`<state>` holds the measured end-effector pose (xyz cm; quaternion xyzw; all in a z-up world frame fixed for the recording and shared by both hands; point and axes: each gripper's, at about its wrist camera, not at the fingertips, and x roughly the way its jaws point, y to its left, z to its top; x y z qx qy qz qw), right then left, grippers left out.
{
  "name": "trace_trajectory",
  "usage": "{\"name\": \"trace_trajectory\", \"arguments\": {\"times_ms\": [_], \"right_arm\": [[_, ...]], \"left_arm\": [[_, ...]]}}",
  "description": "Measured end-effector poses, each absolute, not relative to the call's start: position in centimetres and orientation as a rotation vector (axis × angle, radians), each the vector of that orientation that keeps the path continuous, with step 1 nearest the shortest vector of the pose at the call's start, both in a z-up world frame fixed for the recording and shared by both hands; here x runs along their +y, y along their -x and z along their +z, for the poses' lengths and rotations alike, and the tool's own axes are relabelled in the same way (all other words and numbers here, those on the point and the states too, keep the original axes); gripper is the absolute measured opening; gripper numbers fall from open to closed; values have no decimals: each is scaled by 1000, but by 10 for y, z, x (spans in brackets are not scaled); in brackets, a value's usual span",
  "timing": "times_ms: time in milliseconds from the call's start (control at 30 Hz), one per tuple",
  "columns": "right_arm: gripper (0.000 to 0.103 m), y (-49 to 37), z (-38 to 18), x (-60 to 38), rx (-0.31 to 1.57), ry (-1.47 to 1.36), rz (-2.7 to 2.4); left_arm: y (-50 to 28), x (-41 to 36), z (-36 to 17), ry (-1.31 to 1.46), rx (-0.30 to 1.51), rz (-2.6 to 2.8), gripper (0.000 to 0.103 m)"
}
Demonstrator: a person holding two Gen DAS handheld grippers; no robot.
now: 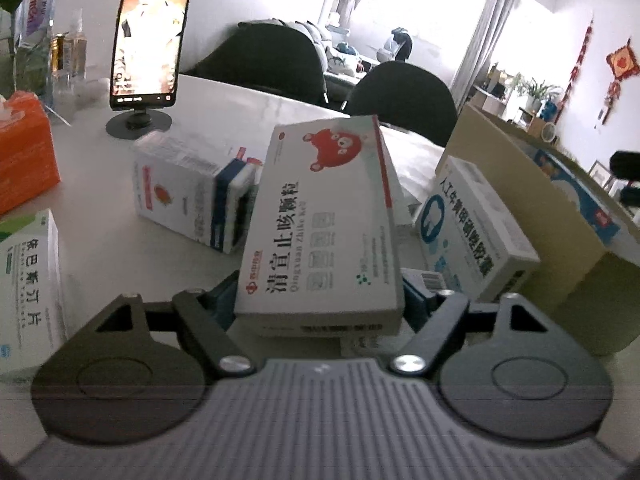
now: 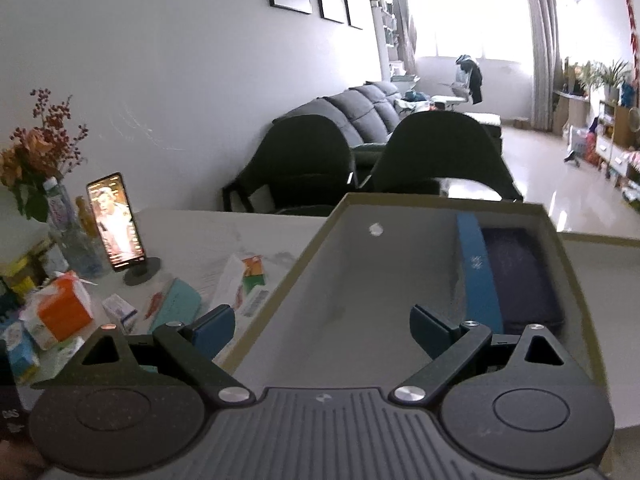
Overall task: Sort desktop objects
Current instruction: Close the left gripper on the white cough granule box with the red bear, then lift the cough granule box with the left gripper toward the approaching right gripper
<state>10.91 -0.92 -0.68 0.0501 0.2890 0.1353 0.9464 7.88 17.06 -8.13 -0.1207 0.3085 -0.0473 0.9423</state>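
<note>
Right now the left gripper [image 1: 320, 300] is clamped on a flat white cardboard medicine box [image 1: 324, 216] printed with a red cartoon bear; its blue fingers [image 1: 416, 300] press on the box's two long sides, though the near end of the box covers most of them and only slivers show. That box is lifted and tilted, its far end pointing away over the white table [image 1: 100, 248]. Behind it to the left lies a chunkier white box with a blue band [image 1: 188, 196], its print too blurred to read. To the right a white and blue carton [image 1: 472, 232] leans against the outer wall of a big cardboard tray [image 1: 516, 184]; a scrap with a barcode peeks out beneath the held box, and I cannot tell what it belongs to. At the left edge a green and white carton [image 1: 28, 280] is cut off, with an orange tissue pack [image 1: 24, 156] beyond it and a lit phone on a round stand [image 1: 152, 36] further back. The right gripper [image 2: 322, 326] stands apart and empty, its blue fingers [image 2: 430, 330] spread wide over the tray [image 2: 440, 198], which looks shallow, with a plain grey floor and thin tan walls. Inside along the tray's right side lie a long blue box [image 2: 478, 276] and a dark flat box [image 2: 524, 276], touching side by side, their near ends hidden by the gripper. Off to the left the table holds a loose scatter of small cartons and papers, too small to tell apart.
</note>
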Motion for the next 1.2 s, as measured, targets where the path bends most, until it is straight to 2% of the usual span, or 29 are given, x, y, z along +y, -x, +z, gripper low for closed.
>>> {"name": "trace_trajectory", "arguments": {"times_ms": [867,1200], "right_arm": [[95,-88,-12,15,745,-390,578],[91,-87,-6,33,772,-448,664]], "left_arm": [[-28,175,-55,370,498,-127,76],[-11,172,-34,379,428,-186,76]]}}
